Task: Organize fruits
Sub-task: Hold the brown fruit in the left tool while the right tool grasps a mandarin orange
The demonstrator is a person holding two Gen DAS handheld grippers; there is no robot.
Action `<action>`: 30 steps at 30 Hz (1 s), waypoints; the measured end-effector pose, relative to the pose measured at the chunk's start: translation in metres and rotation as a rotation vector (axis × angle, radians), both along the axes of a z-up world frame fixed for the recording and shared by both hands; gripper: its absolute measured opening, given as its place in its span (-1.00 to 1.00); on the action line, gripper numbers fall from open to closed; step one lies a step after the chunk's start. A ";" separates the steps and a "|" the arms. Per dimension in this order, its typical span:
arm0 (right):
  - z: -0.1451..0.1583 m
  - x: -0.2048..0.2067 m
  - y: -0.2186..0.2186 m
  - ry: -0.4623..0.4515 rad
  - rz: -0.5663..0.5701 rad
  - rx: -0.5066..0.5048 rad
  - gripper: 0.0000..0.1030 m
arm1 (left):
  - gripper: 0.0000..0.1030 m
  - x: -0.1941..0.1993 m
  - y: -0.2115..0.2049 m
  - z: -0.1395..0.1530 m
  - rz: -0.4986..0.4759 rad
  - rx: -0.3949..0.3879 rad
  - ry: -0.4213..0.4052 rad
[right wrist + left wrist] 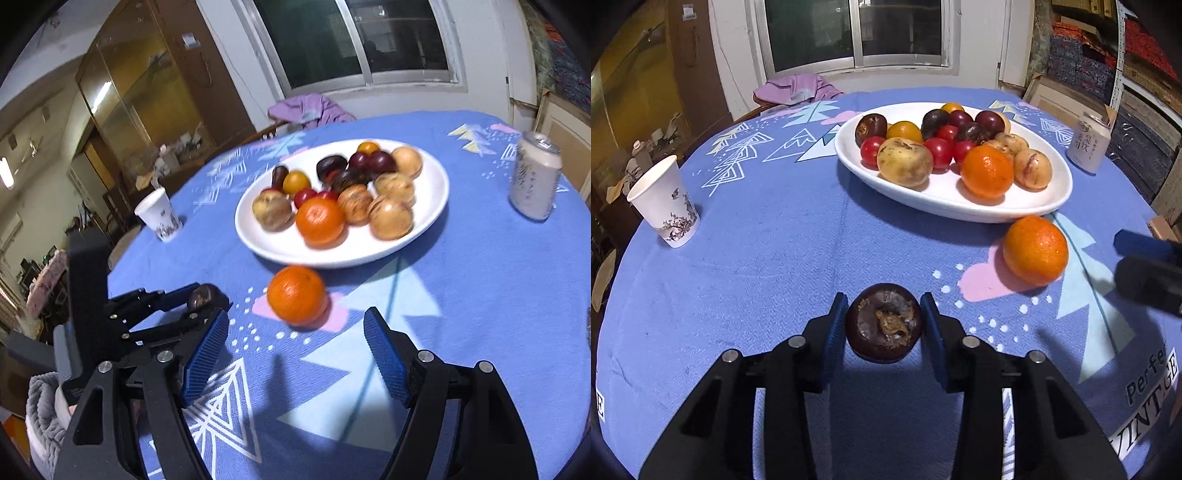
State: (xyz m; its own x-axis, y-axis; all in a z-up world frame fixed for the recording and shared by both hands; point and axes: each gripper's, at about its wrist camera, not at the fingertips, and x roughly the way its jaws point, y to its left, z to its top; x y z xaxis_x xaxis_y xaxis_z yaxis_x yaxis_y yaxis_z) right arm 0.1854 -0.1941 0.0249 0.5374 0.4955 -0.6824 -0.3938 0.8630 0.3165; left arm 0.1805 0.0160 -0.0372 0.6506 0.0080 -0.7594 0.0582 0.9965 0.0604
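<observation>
Bottom centre of the left wrist view: left gripper [884, 325] has its blue pads either side of a dark purple mangosteen [884, 322] sitting on the blue patterned tablecloth [757, 277]. Pads look pressed on the fruit's flanks (no gap I can see), so call it gripped.

Lower part of the right wrist view: right gripper [295, 354] stands wide open with only cloth between the fingers. Just beyond its tips, a loose orange [297, 294] lies on the cloth, near the front rim of the white oval plate [436, 184] (touching or not, can't tell).

Mid-frame in both views, the plate holds another orange [987, 176], red cherry tomatoes [938, 152], yellow ones, dark purple fruits and several tan round fruits.

Left edge: printed paper cup [665, 201]. Upper right: drink can [1087, 146]. Far side of the table: purple garment [794, 88] below the window [855, 33].
</observation>
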 end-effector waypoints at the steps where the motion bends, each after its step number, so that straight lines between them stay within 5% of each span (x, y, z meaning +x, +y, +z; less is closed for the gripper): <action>1: -0.003 0.002 0.002 0.015 -0.011 0.010 0.49 | -0.22 0.000 -0.001 0.000 -0.001 0.006 0.000; 12: -0.025 0.024 0.033 0.075 -0.095 -0.073 0.46 | -0.22 0.000 0.001 -0.001 0.005 0.002 0.001; 16: -0.028 0.028 0.033 0.093 -0.087 -0.072 -0.06 | -0.23 0.002 0.001 -0.003 0.007 -0.003 0.011; 30: -0.031 0.032 0.030 0.097 -0.049 -0.019 -0.09 | -0.23 0.000 0.001 -0.001 0.004 -0.031 0.001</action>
